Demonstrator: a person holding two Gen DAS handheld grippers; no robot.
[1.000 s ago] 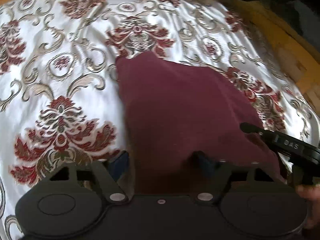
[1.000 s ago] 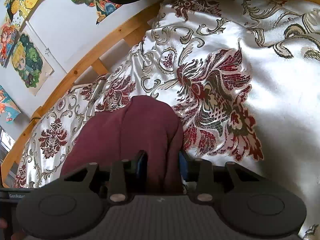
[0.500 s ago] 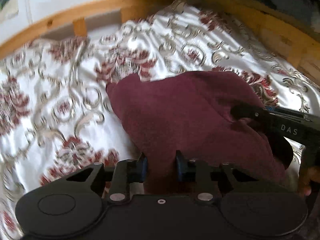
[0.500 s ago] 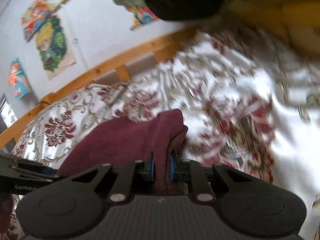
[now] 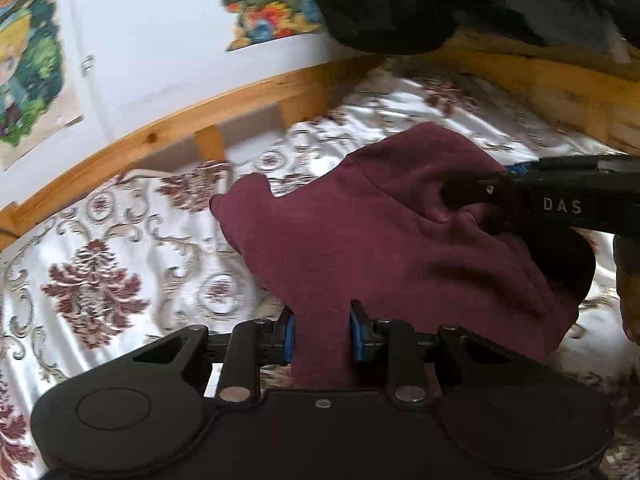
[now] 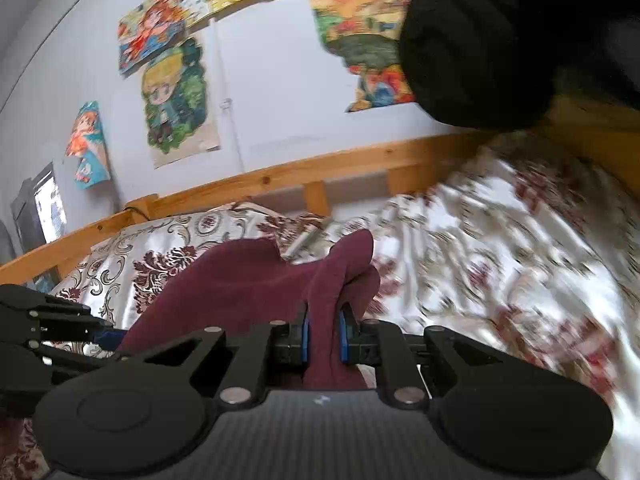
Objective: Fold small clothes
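Two black grippers, the left gripper (image 5: pixel 322 334) and the right gripper (image 6: pixel 323 338), each pinch an edge of the small maroon knit garment (image 5: pixel 384 240), raised above the floral satin bedspread (image 5: pixel 120 264). Behind stand the wooden bed rail (image 6: pixel 280 176) and colourful cartoon posters (image 6: pixel 176 100) on the wall.

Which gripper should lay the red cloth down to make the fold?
Probably both together. The left gripper and right gripper each pinch an edge of the maroon cloth, raised over the bedspread; neither looks better placed.
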